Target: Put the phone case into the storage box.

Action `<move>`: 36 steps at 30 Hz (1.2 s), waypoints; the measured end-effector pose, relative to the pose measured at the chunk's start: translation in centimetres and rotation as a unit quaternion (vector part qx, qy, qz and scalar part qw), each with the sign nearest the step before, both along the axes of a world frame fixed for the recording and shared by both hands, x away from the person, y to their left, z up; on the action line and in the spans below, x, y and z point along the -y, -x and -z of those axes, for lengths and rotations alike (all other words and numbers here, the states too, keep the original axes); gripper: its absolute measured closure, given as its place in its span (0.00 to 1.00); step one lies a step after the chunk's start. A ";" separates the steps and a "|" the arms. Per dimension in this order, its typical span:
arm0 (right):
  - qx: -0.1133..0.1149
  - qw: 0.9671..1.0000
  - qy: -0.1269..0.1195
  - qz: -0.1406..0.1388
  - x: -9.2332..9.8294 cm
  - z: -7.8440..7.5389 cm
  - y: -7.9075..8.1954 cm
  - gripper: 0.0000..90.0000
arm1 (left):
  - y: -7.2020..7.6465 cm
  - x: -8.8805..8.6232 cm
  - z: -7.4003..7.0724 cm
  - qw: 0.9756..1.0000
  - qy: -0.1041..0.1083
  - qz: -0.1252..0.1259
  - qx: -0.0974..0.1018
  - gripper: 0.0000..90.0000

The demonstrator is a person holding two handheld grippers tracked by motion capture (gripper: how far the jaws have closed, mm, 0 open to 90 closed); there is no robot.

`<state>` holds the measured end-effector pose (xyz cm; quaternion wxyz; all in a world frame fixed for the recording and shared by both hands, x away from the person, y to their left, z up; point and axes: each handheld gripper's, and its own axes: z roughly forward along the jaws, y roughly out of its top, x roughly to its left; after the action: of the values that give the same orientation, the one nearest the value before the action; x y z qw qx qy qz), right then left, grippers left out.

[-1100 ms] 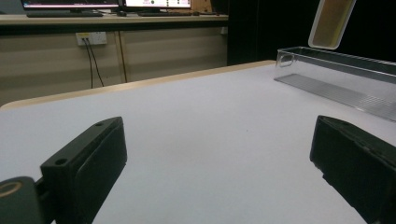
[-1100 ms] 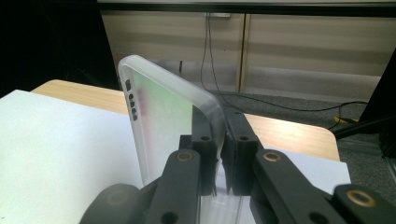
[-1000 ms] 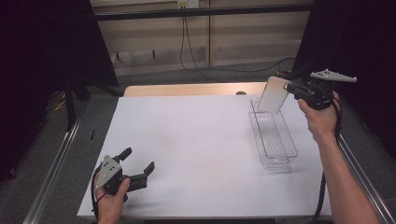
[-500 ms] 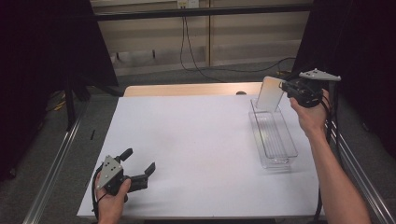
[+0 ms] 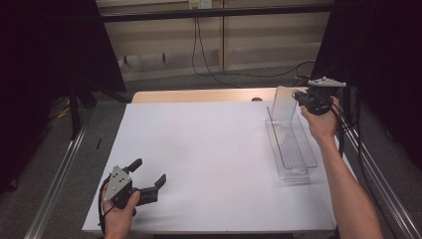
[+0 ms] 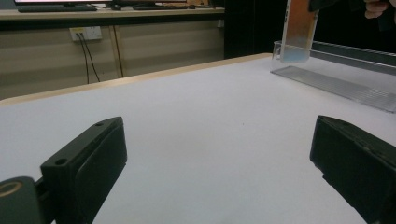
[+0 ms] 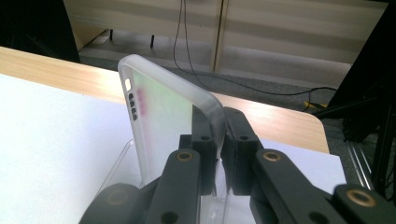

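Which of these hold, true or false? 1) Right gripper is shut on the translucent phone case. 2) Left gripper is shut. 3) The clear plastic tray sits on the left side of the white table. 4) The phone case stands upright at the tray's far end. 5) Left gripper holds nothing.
1) True. The right gripper has its jaws closed on the edge of the translucent frosted phone case.
2) False. The left gripper has its jaws spread wide.
3) False. The clear plastic tray sits on the right side of the white table.
4) True. It stands upright at the tray's far end.
5) True. Only bare table between its jaws.
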<state>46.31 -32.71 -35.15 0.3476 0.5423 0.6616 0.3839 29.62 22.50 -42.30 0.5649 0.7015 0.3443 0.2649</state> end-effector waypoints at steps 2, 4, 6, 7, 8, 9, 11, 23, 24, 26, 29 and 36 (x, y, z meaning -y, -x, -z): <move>-0.004 1.000 -0.001 0.001 -0.1 0.3 -0.2 0.93 | 0.0 0.0 0.0 1.000 -0.002 0.002 -0.002 0.04; -0.006 1.000 0.000 0.004 -0.3 0.5 -0.4 0.93 | 0.0 0.1 0.0 1.000 -0.005 0.006 -0.003 0.04; -0.006 1.000 0.003 0.004 -0.4 0.5 -0.4 0.93 | 0.0 0.2 0.1 1.000 -0.006 0.007 -0.005 0.04; -0.006 1.000 0.004 0.004 -0.4 0.6 -0.5 0.93 | 0.0 0.2 0.1 1.000 -0.007 0.008 -0.005 0.04; -0.006 1.000 0.005 0.004 -0.5 0.6 -0.5 0.93 | 0.0 0.2 0.1 1.000 -0.007 0.008 -0.006 0.04; -0.006 1.000 0.007 0.005 -0.5 0.6 -0.6 0.94 | 0.0 0.2 0.1 1.000 -0.007 0.009 -0.005 0.04; -0.008 1.000 0.008 0.005 -0.4 0.7 -0.7 0.93 | 0.0 0.2 0.1 1.000 -0.008 0.008 -0.005 0.04; -0.015 1.000 0.010 0.002 -0.4 1.5 -1.2 0.93 | -0.2 0.2 0.2 1.000 -0.006 0.006 -0.010 0.04; -0.017 1.000 0.012 0.002 -0.5 1.5 -1.3 0.93 | -0.2 0.2 0.2 1.000 -0.004 0.006 -0.009 0.04; -0.018 1.000 0.010 0.003 -0.4 1.5 -1.2 0.93 | -0.2 0.1 0.2 1.000 -0.005 0.007 -0.009 0.04; -0.026 1.000 0.012 -0.001 -0.3 1.4 -1.2 0.94 | -0.2 0.1 0.2 1.000 -0.004 0.008 -0.009 0.04; -0.049 0.999 0.018 -0.009 0.2 1.2 -0.9 0.94 | -0.3 0.2 0.2 1.000 -0.004 0.010 -0.010 0.04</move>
<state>47.26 -32.90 -36.37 0.3213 0.5484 0.6890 0.3483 29.89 22.27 -42.52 0.5612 0.7099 0.3418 0.2535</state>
